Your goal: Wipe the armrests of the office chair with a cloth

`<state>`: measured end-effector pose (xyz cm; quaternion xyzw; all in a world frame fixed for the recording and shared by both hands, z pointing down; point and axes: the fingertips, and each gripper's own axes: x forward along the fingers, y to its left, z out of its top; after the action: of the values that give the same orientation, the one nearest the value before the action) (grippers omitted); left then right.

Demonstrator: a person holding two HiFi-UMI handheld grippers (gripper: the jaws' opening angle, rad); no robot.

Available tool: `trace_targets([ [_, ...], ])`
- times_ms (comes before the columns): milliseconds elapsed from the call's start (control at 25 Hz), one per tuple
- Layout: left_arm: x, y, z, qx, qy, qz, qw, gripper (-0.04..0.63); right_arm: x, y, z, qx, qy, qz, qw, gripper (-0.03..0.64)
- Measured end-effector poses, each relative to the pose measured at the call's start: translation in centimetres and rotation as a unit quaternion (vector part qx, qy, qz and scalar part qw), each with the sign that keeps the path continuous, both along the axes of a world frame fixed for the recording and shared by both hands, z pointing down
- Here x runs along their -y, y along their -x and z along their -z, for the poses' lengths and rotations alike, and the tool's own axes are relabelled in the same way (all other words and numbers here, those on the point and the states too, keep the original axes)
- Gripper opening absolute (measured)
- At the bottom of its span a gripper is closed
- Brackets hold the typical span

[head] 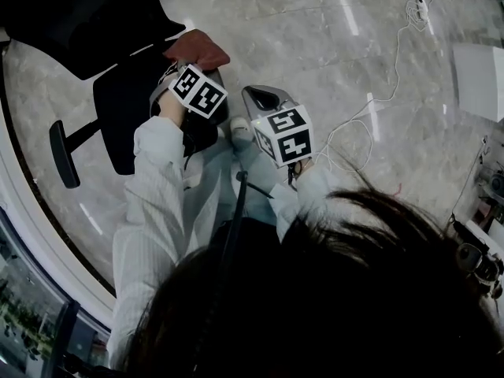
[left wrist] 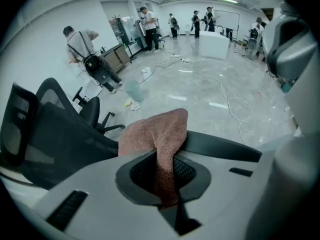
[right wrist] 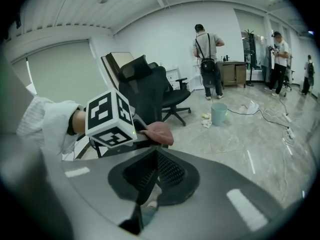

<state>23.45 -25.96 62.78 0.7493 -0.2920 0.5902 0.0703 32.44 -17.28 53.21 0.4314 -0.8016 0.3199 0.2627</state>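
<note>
A reddish-brown cloth (head: 198, 49) (left wrist: 159, 134) lies over the near armrest (left wrist: 225, 145) of the black office chair (head: 87, 14) (left wrist: 50, 134). My left gripper (head: 187, 69) (left wrist: 167, 184) is shut on a fold of the cloth and rests at that armrest. The chair's other armrest (head: 63, 154) sticks out at the left, bare. My right gripper (head: 260, 101) (right wrist: 149, 176) hangs just right of the left one, away from the chair, jaws together with nothing between them. The right gripper view shows the left gripper's marker cube (right wrist: 110, 119) and the cloth (right wrist: 157, 132) beyond it.
White cables (head: 370, 101) trail over the marble floor at the right, near a white box (head: 480, 77). A curved window sill (head: 31, 235) runs along the left. Farther off stand a second office chair (right wrist: 172, 96), a teal bucket (right wrist: 218, 114) and several people (right wrist: 207, 59).
</note>
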Motion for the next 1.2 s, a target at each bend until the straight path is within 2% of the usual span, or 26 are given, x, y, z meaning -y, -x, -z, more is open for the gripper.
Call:
trace_targets([
  [160,-3.3,-0.6,0.2,0.011,0.005,-0.021,0.9997,0.029,-0.3,0.1,0.3,0.001,-0.005,-0.001,1.000,0.002],
  [520,-12.8,-0.5,1.3,0.013,0.053,-0.063,0.9965,0.029,-1.4,2.0,1.8,0.014,-0.015,-0.001,1.000,0.002],
  [760,-16.8,-0.6,1.9,0.004,0.060,-0.070,0.9957,0.029,-1.9,2.0,1.9,0.015,-0.013,-0.007,1.000,0.000],
  [960,-16.6,-0.5,2.0,-0.001,0.067,-0.062,0.9958,0.029,-2.2,1.6,1.9,0.013,-0.010,-0.011,1.000,0.002],
  [1200,-12.0,-1.4,1.0,-0.016,0.071,-0.033,0.9968,0.029,-2.4,0.1,0.9,0.008,0.001,-0.018,1.000,0.002],
])
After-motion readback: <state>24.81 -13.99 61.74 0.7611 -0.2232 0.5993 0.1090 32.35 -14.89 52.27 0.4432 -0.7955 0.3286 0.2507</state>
